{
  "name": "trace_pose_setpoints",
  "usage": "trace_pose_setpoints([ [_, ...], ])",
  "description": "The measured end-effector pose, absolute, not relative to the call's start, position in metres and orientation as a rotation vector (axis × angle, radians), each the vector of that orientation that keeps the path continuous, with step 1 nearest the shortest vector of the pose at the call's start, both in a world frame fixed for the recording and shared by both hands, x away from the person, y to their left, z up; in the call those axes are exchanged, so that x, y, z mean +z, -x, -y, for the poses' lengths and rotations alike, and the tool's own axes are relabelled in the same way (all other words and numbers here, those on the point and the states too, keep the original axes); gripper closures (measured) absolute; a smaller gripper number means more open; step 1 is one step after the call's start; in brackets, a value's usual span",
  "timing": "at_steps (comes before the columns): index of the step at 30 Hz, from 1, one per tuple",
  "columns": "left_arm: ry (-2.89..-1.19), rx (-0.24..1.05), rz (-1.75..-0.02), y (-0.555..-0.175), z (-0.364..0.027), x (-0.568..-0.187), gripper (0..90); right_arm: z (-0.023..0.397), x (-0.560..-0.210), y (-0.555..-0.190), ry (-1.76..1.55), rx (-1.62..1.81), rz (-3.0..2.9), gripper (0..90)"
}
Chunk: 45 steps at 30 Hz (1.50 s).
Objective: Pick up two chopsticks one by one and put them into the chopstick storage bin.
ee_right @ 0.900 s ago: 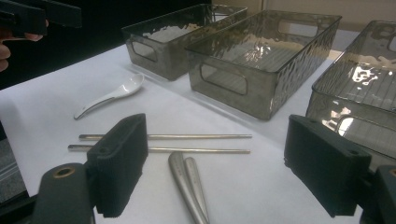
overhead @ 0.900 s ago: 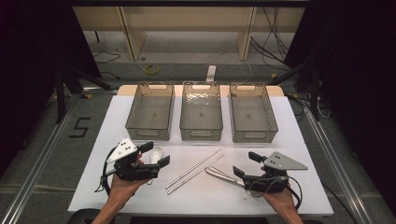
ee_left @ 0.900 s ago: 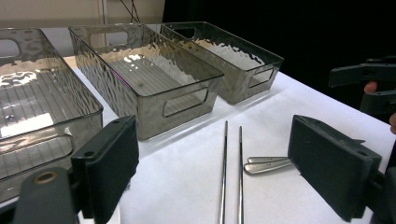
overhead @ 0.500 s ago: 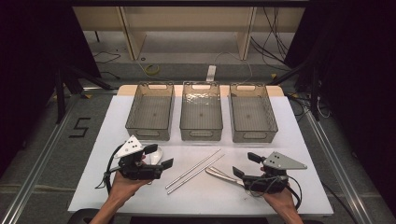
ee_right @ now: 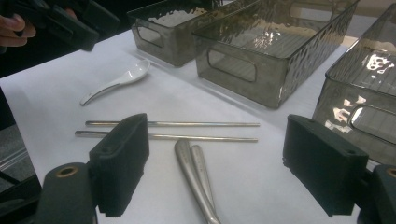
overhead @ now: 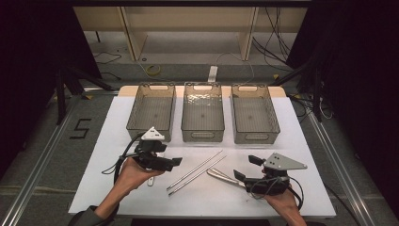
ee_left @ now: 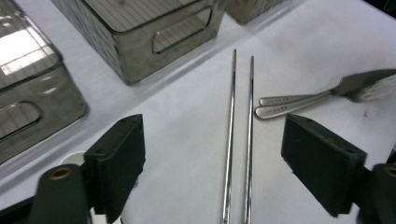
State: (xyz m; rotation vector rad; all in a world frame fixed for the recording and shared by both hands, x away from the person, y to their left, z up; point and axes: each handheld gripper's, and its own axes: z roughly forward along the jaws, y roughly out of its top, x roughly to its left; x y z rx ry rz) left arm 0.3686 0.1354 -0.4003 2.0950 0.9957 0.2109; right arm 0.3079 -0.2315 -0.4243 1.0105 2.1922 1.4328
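The two metal chopsticks [overhead: 195, 169] lie side by side on the white table [overhead: 301, 141], untouched, pointing slantwise toward the middle bin [overhead: 203, 113]; in my left gripper view they [ee_left: 239, 135] run straight up between my jaws, which stand wide apart with nothing between them; my left gripper [overhead: 175, 162] hovers just beside their near ends, apparently lining up for a first pick; just beside the chopsticks rest two steel handles [ee_right: 196, 179], a fork and another piece lying together [overhead: 225, 176], and these sit right in front of my right gripper [overhead: 244, 168], whose jaws are also spread wide and hold nothing; a white soup spoon [ee_right: 116, 83] lies farther off, near my left hand [overhead: 129, 174]; beyond all this stand three clear bins in a row, the left bin [overhead: 152, 112], the middle one and the right bin [overhead: 254, 113], and as far as I can see all three are empty; so, by my reading, the sorting has barely begun: every piece of cutlery is on the table, none in a bin, and the whole job of lifting each piece and dropping it into its bin is left to do.
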Motion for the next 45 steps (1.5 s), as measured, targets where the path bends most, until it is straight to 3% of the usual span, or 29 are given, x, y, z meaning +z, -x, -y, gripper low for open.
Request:
trace_pose_setpoints([
  [20,-2.512,0.07,-0.902,-0.388,-0.078,-0.43,46.0,0.231,-0.426,-0.31,-1.025,1.459,-2.224,26.2],
  [45,-2.693,0.023,-0.891,-0.395,-0.062,-0.456,75.8,0.229,-0.428,-0.311,-1.038,1.436,-2.247,27.2],
])
